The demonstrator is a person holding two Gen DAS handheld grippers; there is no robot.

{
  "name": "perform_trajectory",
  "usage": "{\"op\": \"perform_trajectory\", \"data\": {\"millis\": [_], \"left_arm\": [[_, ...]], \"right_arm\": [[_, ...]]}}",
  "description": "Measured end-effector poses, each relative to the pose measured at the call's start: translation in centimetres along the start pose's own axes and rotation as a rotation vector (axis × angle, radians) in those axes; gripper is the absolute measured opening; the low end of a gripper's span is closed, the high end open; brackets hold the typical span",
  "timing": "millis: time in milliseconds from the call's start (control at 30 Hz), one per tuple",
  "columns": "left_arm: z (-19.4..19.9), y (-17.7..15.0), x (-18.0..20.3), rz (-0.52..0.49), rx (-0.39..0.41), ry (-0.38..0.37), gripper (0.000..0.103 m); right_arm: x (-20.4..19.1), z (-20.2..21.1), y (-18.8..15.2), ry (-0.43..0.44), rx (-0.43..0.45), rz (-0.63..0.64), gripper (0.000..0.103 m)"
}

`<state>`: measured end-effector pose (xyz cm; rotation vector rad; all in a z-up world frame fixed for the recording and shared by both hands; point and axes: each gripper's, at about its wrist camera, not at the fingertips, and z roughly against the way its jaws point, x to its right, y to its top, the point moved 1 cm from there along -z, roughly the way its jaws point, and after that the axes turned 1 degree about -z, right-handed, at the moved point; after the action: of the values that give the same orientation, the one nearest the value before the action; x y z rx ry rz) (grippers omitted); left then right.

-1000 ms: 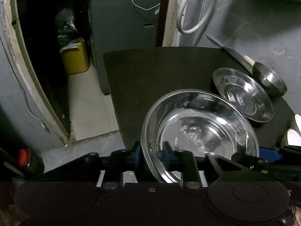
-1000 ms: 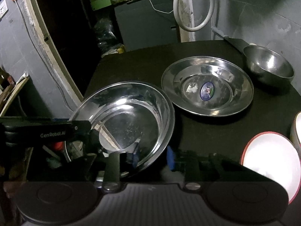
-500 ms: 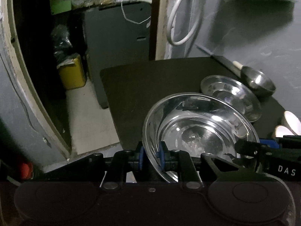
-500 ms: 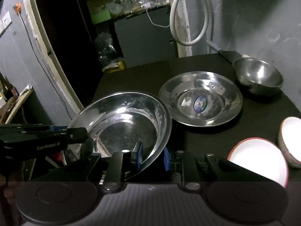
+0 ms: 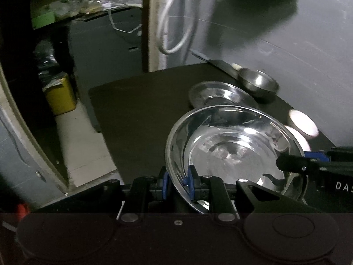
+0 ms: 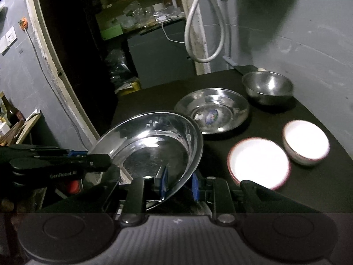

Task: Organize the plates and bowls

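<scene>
Fingers of both the left gripper [image 5: 178,182] and right gripper [image 6: 179,184] pinch 1 steel plate [image 6: 154,152], lifted; 4 dishes remain unstacked on the table [image 6: 308,190].

Two black grippers, left gripper [image 5: 178,182] with small blue pads [image 5: 190,182] on black fingers, round silver screws, white letters "GenRobot.AI" on its side, right gripper [image 6: 179,183] with blue pads [image 6: 195,186], a grey ridged body, white letters "DAS".
</scene>
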<state>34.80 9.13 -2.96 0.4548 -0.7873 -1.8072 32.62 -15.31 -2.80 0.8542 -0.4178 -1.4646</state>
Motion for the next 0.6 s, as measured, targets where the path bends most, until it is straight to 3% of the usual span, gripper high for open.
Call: {"op": "perform_trajectory", "data": {"millis": [367,600], "left_arm": [[2.5,-3.4,1.7,-0.11,-0.088,-0.07,0.023],[2.5,-4.5,2.5,-0.129,-0.131,-0.073,0.024]], "right_arm": [[0.3,3.1,-3.9,0.001,-0.047,-0.04,0.026],[0.4,3.7,-5.4,-0.003,-0.085,-0.05,0.026]]}}
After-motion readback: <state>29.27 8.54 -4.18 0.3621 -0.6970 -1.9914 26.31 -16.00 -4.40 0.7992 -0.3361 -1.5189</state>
